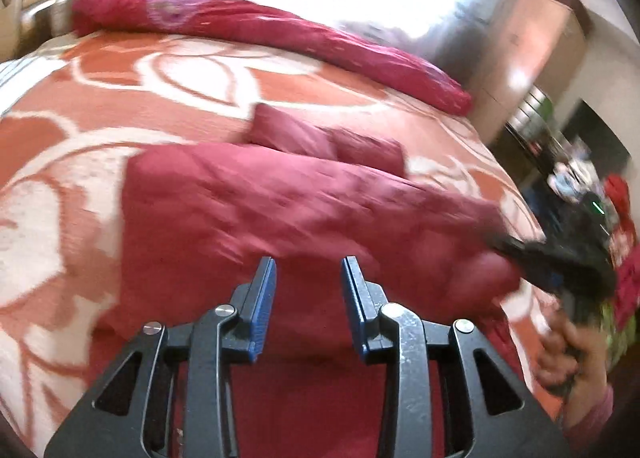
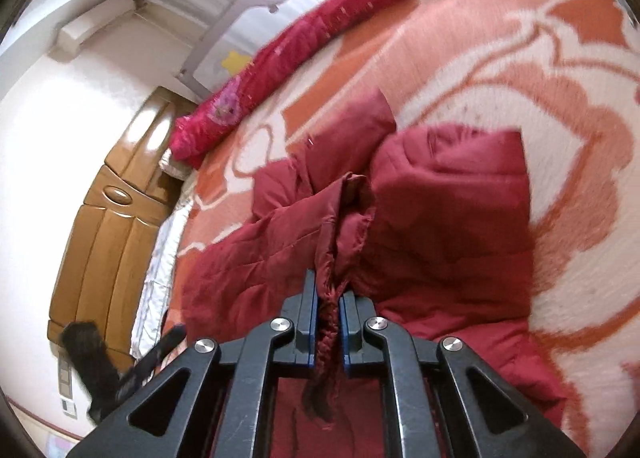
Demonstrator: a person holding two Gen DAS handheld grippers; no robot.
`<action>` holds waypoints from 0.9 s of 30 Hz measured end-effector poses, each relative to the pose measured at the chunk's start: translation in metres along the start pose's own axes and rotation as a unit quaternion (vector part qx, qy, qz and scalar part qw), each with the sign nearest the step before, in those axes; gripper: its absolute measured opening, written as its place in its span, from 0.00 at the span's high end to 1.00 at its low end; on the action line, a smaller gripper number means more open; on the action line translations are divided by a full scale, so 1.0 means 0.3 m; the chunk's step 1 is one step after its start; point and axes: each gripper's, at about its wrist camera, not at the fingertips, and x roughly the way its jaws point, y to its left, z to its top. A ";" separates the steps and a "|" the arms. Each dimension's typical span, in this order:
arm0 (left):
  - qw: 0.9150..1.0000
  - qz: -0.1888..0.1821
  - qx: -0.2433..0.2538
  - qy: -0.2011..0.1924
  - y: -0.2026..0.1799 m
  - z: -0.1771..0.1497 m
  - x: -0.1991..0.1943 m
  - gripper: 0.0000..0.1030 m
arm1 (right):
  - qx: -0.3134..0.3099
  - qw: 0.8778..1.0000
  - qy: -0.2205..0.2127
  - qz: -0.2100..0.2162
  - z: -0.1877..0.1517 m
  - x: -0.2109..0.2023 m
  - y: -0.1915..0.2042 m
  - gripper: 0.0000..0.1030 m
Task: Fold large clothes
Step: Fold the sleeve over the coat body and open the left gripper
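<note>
A dark red quilted jacket (image 1: 280, 202) lies spread on a bed with an orange and white flowered blanket (image 1: 120, 90). My left gripper (image 1: 308, 270) hovers over the jacket's near part, open, with nothing between its blue pads. In the right wrist view my right gripper (image 2: 329, 290) is shut on a bunched edge of the jacket (image 2: 448, 218), and the pinched fabric runs up from the pads toward the folded-over body. Seen from the left wrist view, the right gripper (image 1: 508, 248) is a blurred black shape at the jacket's right end, with a hand (image 1: 576, 346) behind it.
A rolled pink-red quilt (image 1: 260, 26) lies along the bed's far side, in front of a pale bed rail (image 2: 240, 18). A wooden wardrobe (image 2: 116, 218) stands past the bed's end. Cluttered shelves (image 1: 560, 138) sit at the right. A blurred dark shape (image 2: 92, 362) is at the lower left.
</note>
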 end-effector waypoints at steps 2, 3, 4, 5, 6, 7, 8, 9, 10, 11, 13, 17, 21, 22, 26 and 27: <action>1.000 0.002 -0.010 0.011 0.048 0.030 0.032 0.70 | -0.010 1.000 -0.015 0.011 0.003 -0.056 0.001 0.93; 1.000 0.004 -0.013 0.020 0.068 0.038 0.056 0.70 | -0.014 1.000 -0.020 0.011 -0.001 -0.077 -0.004 0.93; 0.999 0.001 -0.015 0.030 0.082 0.042 0.080 0.70 | -0.020 0.999 -0.025 0.007 -0.005 -0.095 -0.012 0.93; 0.999 -0.001 -0.018 0.036 0.092 0.044 0.097 0.70 | -0.024 0.999 -0.026 -0.001 -0.008 -0.100 -0.026 0.93; 0.999 -0.004 -0.022 0.043 0.102 0.043 0.116 0.70 | -0.024 0.999 -0.024 -0.007 -0.011 -0.100 -0.039 0.93; 0.998 -0.006 -0.023 0.051 0.105 0.039 0.136 0.70 | -0.021 0.999 -0.018 -0.018 -0.016 -0.085 -0.064 0.94; 0.998 -0.005 -0.023 0.056 0.108 0.032 0.150 0.70 | -0.020 0.999 -0.015 -0.028 -0.020 -0.075 -0.079 0.94; 0.998 -0.006 -0.023 0.061 0.106 0.023 0.165 0.70 | -0.022 0.999 -0.012 -0.040 -0.024 -0.059 -0.094 0.94; 0.998 -0.007 -0.021 0.066 0.102 0.013 0.176 0.70 | -0.021 0.998 -0.009 -0.051 -0.031 -0.042 -0.115 0.94; 0.997 -0.008 -0.019 0.068 0.101 0.008 0.185 0.70 | -0.014 0.998 -0.004 -0.061 -0.042 -0.017 -0.149 0.94; 0.997 -0.007 -0.009 0.075 0.092 -0.003 0.207 0.70 | 0.004 0.998 0.000 -0.064 -0.065 0.006 -0.211 0.93; 0.996 0.004 0.003 0.084 0.098 -0.009 0.239 0.70 | 0.019 0.997 0.004 -0.071 -0.090 0.020 -0.242 0.82; 0.996 0.002 -0.002 0.084 0.113 -0.014 0.249 0.70 | -0.003 0.992 -0.039 -0.117 -0.082 -0.081 -0.180 0.71; 0.997 0.004 -0.002 0.083 0.112 -0.017 0.250 0.70 | -0.016 0.990 -0.057 -0.132 -0.085 -0.103 -0.151 0.71; 0.997 0.018 0.004 0.081 0.096 -0.019 0.262 0.69 | -0.104 0.981 -0.095 -0.130 -0.098 -0.130 0.018 0.55; 0.996 0.021 0.007 0.081 0.093 -0.018 0.263 0.69 | -0.123 0.981 -0.083 -0.124 -0.102 -0.102 0.052 0.55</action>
